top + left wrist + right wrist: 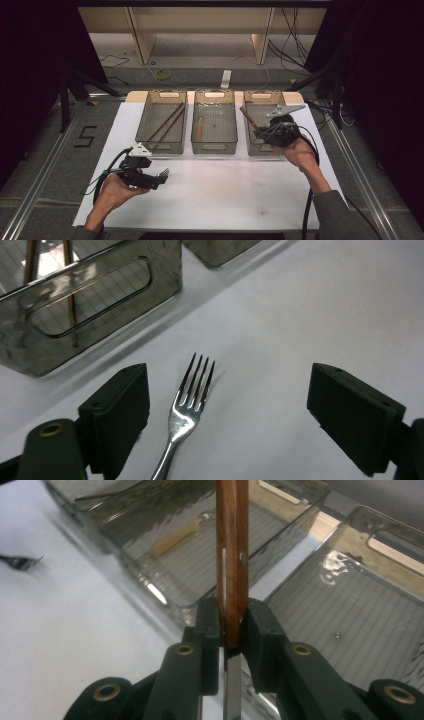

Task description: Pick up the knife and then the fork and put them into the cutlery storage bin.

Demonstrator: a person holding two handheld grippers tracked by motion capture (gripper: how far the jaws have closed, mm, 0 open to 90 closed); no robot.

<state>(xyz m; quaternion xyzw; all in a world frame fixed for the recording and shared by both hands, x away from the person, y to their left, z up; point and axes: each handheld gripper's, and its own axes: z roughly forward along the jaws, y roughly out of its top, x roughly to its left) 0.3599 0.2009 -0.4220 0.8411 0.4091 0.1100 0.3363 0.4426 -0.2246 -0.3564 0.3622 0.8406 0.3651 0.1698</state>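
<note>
A silver fork [192,395] lies on the white table, tines pointing away. It rests between the wide-apart jaws of my left gripper [227,385], closer to the left jaw and touching neither. In the high view my left gripper [162,176] is low at the front left of the table. My right gripper [232,625] is shut on the wooden handle of a knife [232,555], with the steel blade running down between the jaws. In the high view my right gripper [265,131] hovers over the right bin [250,147], the knife handle [248,118] pointing to the back left.
Three clear bins stand in a row at the back of the white table. The left bin [142,120] holds brown chopsticks [167,122]. In the middle bin [214,146] lies a wooden-handled utensil [199,131]. Black cables trail from both grippers.
</note>
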